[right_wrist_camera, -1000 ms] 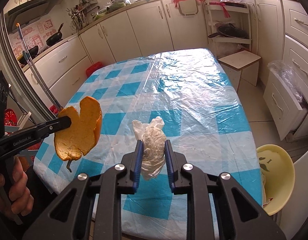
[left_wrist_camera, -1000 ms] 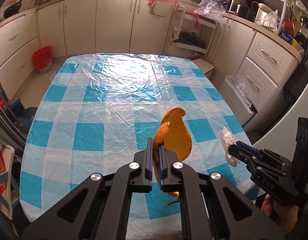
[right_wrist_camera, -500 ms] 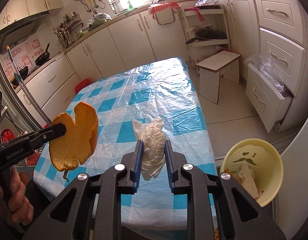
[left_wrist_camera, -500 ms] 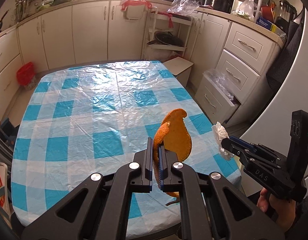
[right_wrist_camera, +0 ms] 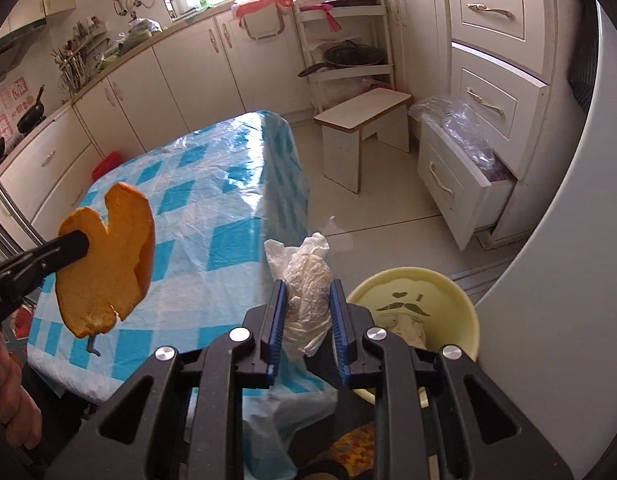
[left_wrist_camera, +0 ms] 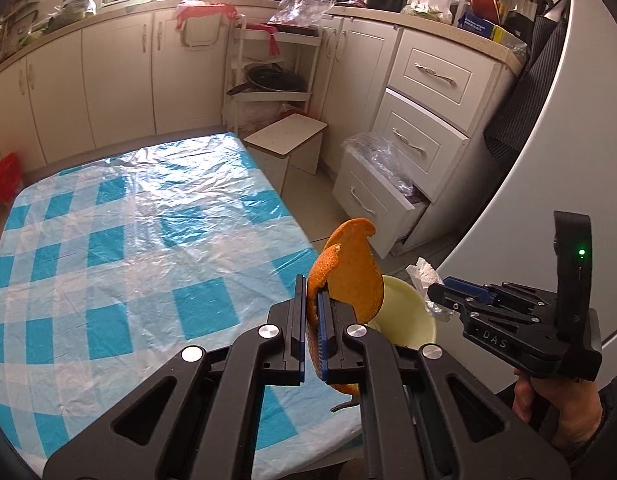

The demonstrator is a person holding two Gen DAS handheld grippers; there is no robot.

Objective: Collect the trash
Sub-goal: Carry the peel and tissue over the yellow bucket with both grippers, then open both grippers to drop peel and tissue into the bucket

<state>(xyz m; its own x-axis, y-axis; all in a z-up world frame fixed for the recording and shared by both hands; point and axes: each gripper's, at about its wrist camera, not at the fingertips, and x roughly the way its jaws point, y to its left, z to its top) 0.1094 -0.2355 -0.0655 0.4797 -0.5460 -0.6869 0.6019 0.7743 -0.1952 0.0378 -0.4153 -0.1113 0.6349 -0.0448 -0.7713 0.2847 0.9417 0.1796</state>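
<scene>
My left gripper (left_wrist_camera: pixel 311 300) is shut on a large orange peel (left_wrist_camera: pixel 356 276), held in the air past the table's right corner. The same orange peel (right_wrist_camera: pixel 108 264) shows at the left of the right wrist view, pinched by the left gripper (right_wrist_camera: pixel 78 242). My right gripper (right_wrist_camera: pixel 306 300) is shut on a crumpled white plastic wad (right_wrist_camera: pixel 308 292); the right gripper (left_wrist_camera: pixel 432 294) and its plastic wad (left_wrist_camera: pixel 426 280) also appear in the left wrist view. A pale yellow bin (right_wrist_camera: pixel 448 292) stands on the floor just right of the wad; the yellow bin (left_wrist_camera: pixel 404 312) lies behind the peel.
The table (left_wrist_camera: pixel 108 248) with its blue-checked plastic cover fills the left. A low white stool (right_wrist_camera: pixel 364 120), an open bottom drawer (right_wrist_camera: pixel 456 168) holding plastic bags, and a white rounded appliance (right_wrist_camera: pixel 568 240) ring the floor around the bin. A hand (left_wrist_camera: pixel 556 412) grips the right tool.
Both grippers swung right, off the table toward its corner, still holding the peel and the wad. The yellow bin has come into view under them.
</scene>
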